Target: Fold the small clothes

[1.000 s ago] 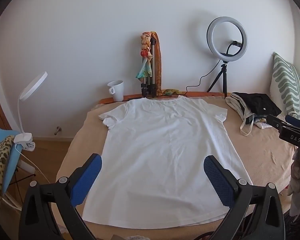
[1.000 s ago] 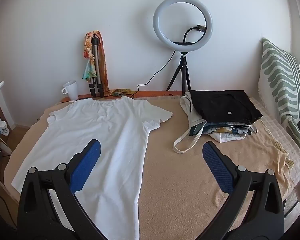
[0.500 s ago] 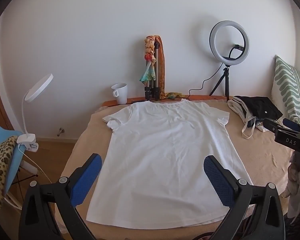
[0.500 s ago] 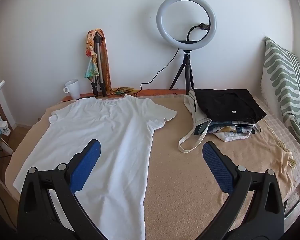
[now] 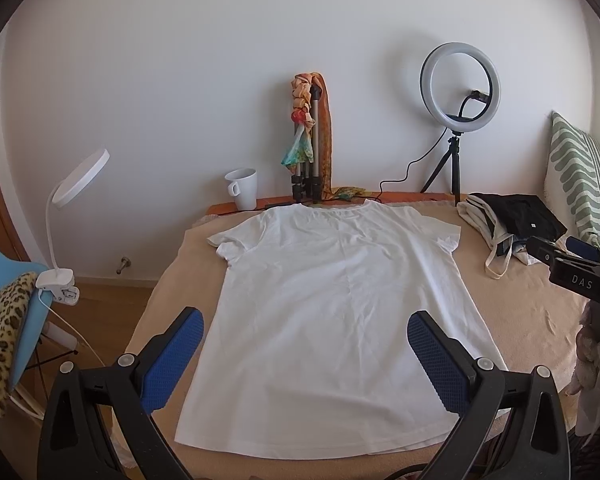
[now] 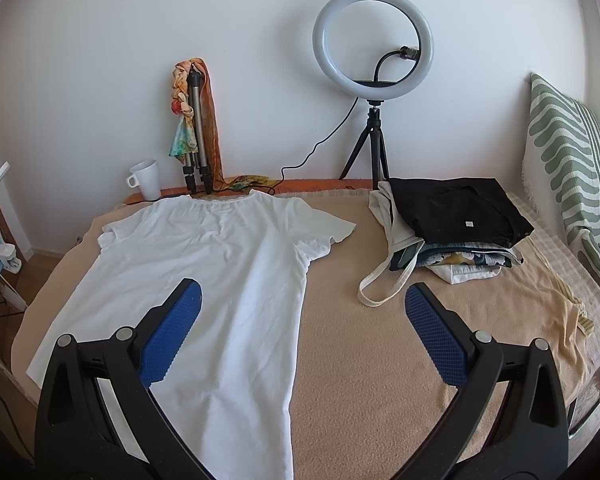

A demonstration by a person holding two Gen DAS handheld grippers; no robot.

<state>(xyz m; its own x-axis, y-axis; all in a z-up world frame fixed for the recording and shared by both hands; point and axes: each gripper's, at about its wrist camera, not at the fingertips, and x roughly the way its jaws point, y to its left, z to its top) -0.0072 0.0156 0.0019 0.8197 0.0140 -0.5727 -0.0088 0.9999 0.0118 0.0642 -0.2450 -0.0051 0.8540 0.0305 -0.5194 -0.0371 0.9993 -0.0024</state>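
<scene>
We see a white cotton T-shirt (image 5: pixel 340 316) spread flat on the beige-blanketed bed (image 6: pixel 364 352) — collar toward the wall. Right of the shirt sits a pile of folded clothes (image 6: pixel 456 224). Our left hand-held gripper (image 5: pixel 304 346) and right hand-held gripper (image 6: pixel 302 332) both gape wide, holding nothing.

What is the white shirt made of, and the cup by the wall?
The white T-shirt looks like soft, thin cotton knit, matte; it lies flat with small wrinkles. The white mug seems to be glazed ceramic, smooth with a faint sheen and a thick handle, though from here it could be plastic.
</scene>
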